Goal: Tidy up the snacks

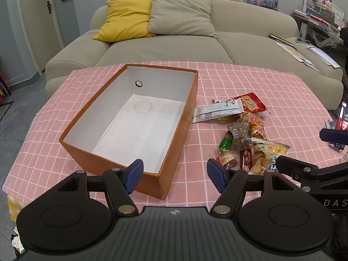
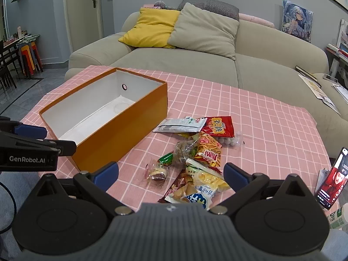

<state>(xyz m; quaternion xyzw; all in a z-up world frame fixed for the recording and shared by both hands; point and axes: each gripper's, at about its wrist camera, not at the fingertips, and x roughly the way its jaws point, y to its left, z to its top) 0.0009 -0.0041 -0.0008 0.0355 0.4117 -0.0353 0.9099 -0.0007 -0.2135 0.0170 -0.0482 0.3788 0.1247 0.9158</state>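
An open orange box (image 1: 76, 150) (image 2: 121, 130) with a white inside stands bare on the pink checked tablecloth (image 1: 250, 80) (image 2: 261, 119). To its right lies a heap of snack packets (image 1: 243, 134) (image 2: 202, 152): a white pouch (image 2: 180, 125), a red bag (image 2: 218, 127), a yellow chips bag (image 2: 205, 180) and small wrapped sweets. My left gripper (image 1: 175, 174) stands open over the box's near right corner, nothing between its blue pads. My right gripper (image 2: 170, 174) is open too, low over the near end of the heap, touching nothing. Each gripper shows at the other view's edge.
A beige sofa (image 1: 174, 43) with a yellow cushion (image 2: 152, 28) and a beige one stands behind the table. A phone on a stand (image 2: 330, 180) leans at the table's right edge. Books and papers lie on the sofa's right end (image 1: 304, 52).
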